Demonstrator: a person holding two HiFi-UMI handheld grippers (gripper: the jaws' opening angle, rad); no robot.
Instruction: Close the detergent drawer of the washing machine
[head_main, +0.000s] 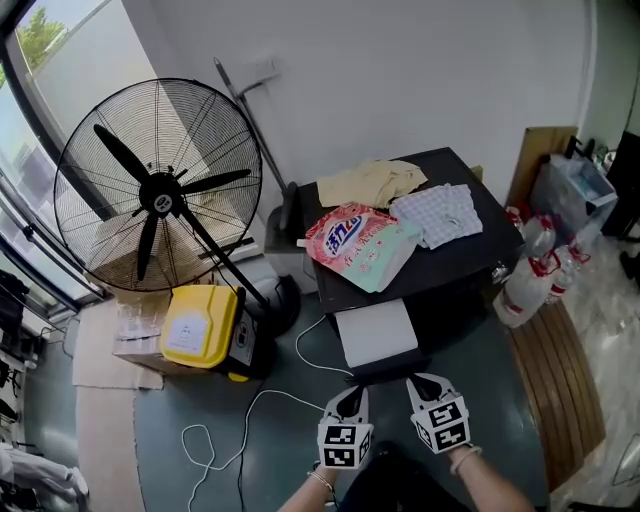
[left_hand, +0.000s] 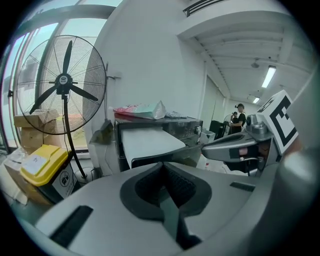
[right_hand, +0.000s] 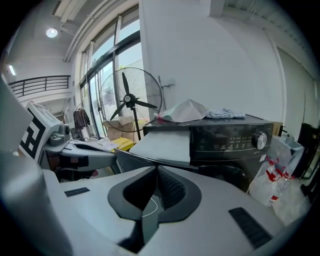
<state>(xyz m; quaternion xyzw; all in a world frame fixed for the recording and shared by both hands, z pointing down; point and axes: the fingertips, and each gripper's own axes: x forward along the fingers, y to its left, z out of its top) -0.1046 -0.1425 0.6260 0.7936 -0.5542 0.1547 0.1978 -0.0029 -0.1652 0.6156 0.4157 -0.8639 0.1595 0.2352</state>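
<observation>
While both tongs sit clenched and empty, the detergent drawer (head_main: 375, 335) stands pulled out from the front of the black washing machine (head_main: 465, 262), not yet closed. Left tongs (head_main: 351, 397) and right tongs (head_main: 427, 383) point at the drawer's front edge from near it, contact unclear; likely lined up to push it in. Detergent bag (head_main: 358, 243) lies on the machine top, with blue Chinese lettering I can't read. Panel print is too small.

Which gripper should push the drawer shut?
Probably the right gripper: seen from above, its shut, empty tip sits nearest the drawer front. The left gripper is close too, slightly further back.
</observation>
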